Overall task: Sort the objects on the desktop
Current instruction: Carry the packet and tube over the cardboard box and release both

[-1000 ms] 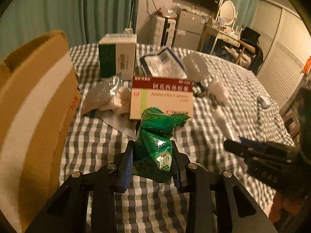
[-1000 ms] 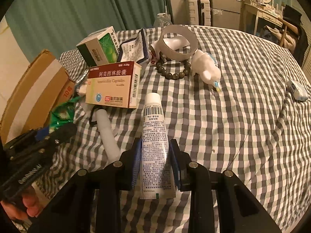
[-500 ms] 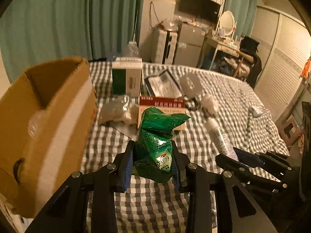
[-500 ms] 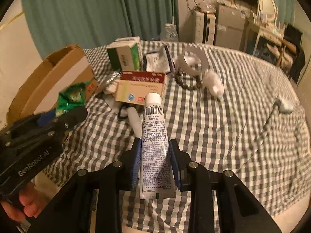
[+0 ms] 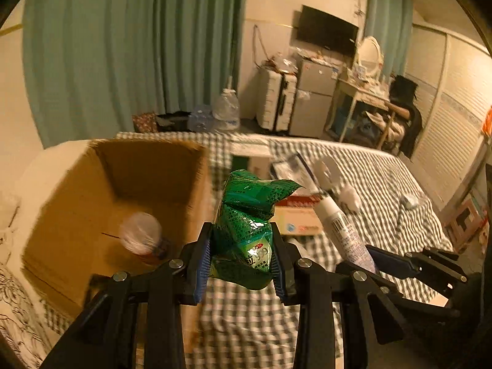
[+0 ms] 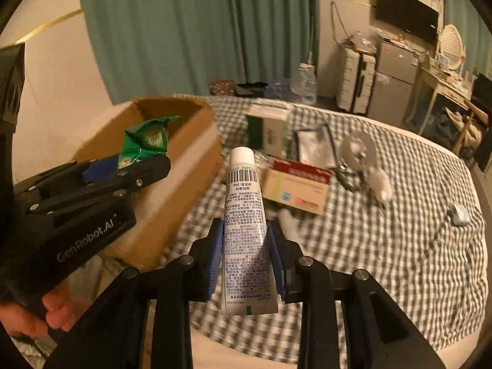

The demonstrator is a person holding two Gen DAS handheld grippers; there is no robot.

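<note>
Green sachet (image 5: 246, 224) and tube (image 6: 246, 230), clamped in my left (image 5: 243, 258) and right grippers (image 6: 246, 255), had risen from the table (image 6: 399, 246) toward the carton (image 5: 147, 190).

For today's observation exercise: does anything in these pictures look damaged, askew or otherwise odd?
Yes. The green foil packet clamped in the left hand-held gripper is badly crumpled and twisted. The white printed tube in the right hand-held gripper looks intact. Otherwise nothing stands out.
</note>
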